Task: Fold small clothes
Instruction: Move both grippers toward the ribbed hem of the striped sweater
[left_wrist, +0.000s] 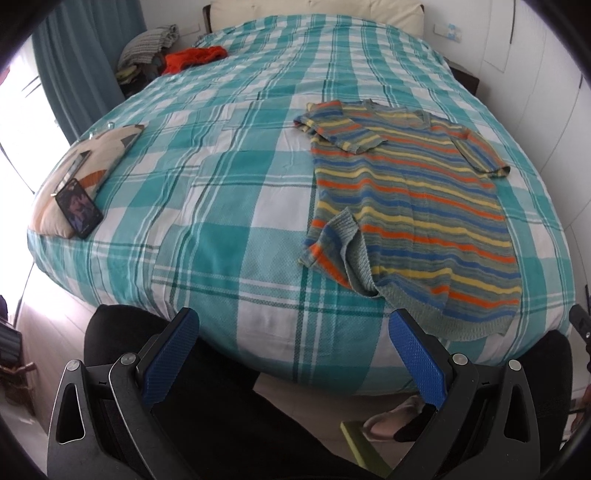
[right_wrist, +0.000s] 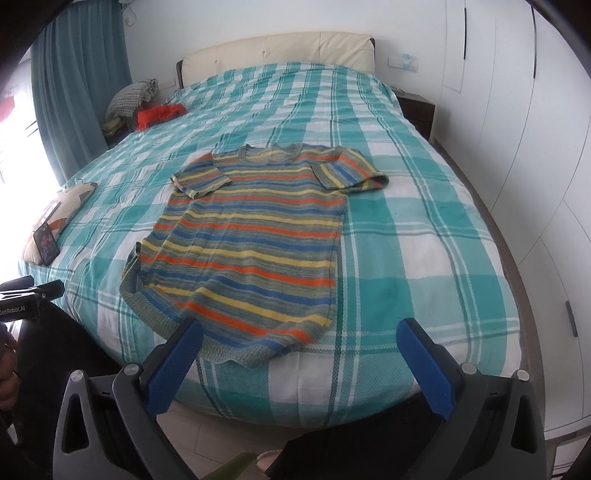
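Lying flat ahead of both spread, empty grippers' fingers (right_wrist: 177, 365): striped shirt (right_wrist: 251, 236).

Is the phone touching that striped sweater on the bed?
Apart. The left wrist view shows the phone on a cushion, with bare bedspread between it and the striped sweater.

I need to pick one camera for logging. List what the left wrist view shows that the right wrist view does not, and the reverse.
Left wrist only: its own open left claw, the striped shirt's turned-up hem corner seen close, and a sandalled foot on the floor.

Right wrist only: its own open right claw, the whole shirt centred with both sleeves folded in, and the white wardrobe doors.

Both: the checked bedspread, the phone on a cushion, the orange garment, and the teal curtain.
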